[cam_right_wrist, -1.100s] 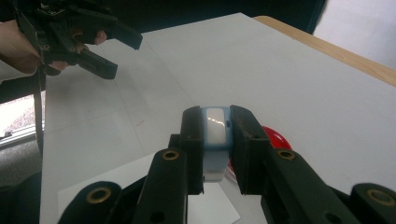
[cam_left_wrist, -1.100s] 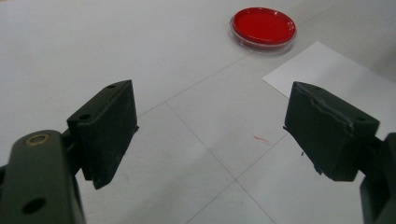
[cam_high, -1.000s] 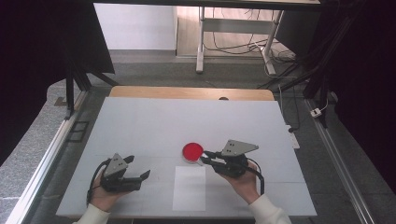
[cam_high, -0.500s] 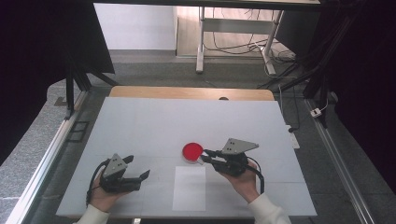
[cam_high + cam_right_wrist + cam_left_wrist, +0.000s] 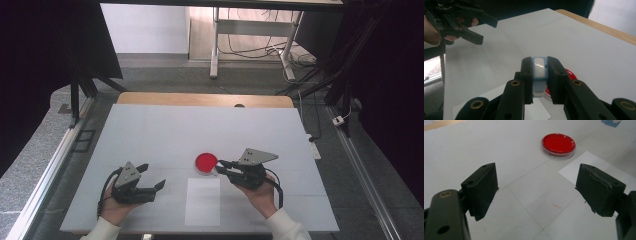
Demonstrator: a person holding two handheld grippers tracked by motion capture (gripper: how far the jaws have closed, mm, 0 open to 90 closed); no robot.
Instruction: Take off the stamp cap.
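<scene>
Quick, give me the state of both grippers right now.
Left gripper: open, nothing between its jaws, just above the table.
Right gripper: shut on a small light-blue and white object, close above the red dish.

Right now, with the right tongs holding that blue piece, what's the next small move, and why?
Probably ease the right tongs forward over the red dish. They are shut on the small blue-and-white piece, with the dish just beyond, and the left tongs stand open and apart.
</scene>
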